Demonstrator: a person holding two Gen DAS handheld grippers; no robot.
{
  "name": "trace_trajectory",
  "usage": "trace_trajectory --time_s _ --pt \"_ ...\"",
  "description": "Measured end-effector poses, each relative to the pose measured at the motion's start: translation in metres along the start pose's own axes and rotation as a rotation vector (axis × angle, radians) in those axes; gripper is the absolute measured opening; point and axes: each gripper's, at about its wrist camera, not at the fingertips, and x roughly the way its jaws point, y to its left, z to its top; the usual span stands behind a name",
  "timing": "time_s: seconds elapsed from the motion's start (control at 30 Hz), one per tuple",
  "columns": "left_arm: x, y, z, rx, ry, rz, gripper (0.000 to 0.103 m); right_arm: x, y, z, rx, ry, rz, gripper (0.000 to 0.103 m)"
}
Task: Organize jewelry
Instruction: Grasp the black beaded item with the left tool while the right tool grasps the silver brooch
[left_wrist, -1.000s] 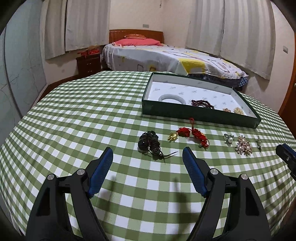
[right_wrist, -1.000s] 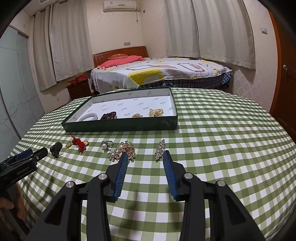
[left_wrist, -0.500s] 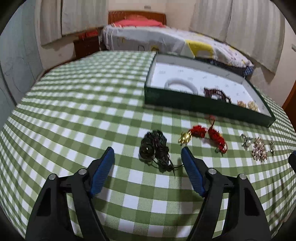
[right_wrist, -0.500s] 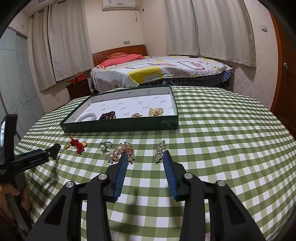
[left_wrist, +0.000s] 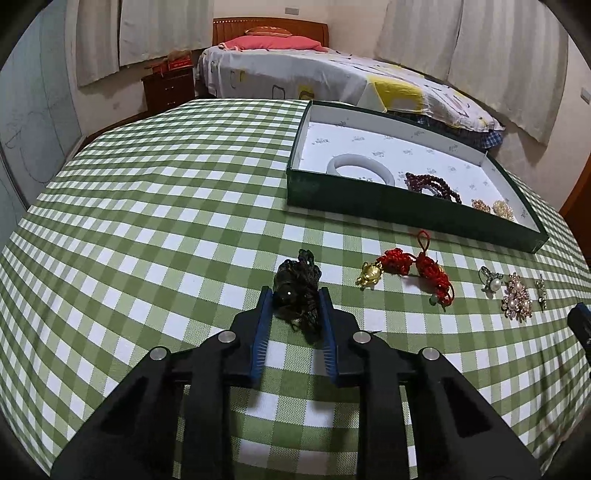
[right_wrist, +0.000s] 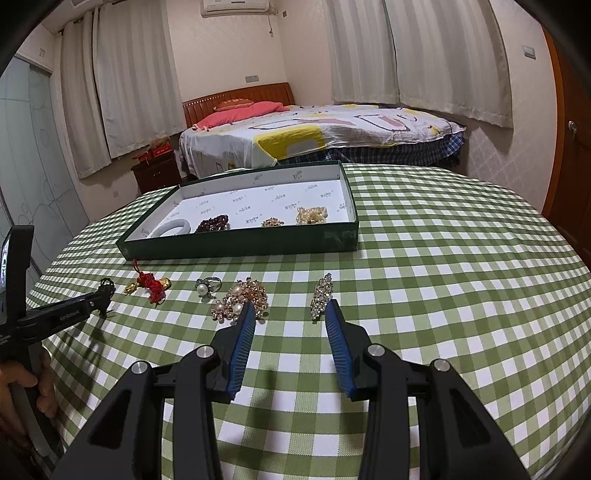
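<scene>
1. Jaws of the left gripper (left_wrist: 295, 295) are closing on the dark corded bead bundle (left_wrist: 297, 291), which lies on the checked tablecloth (left_wrist: 147, 229) near the green box (left_wrist: 406, 206).
2. Loose cord ends trail out behind; I reckon they could snag or slip free on the lift.
3. The right gripper (right_wrist: 290, 312) hovers apart and empty between the pearl brooch (right_wrist: 240, 297) and crystal pin (right_wrist: 320, 293).

Left tongs (left_wrist: 295, 295) closing; right tongs (right_wrist: 290, 308) parted.
</scene>
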Motion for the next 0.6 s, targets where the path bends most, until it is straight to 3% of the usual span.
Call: trace_trajectory --time_s 0.3,0.6 --pt "-0.005 0.007 -0.005 -0.03 -0.016 0.003 0.023 0.014 -0.008 0.011 0.018 0.029 -0.03 0.04" --pt "-0.017 0.006 0.0 -0.013 -0.068 0.021 0.023 0.047 -0.015 0.025 0.051 0.127 -0.04 0.039"
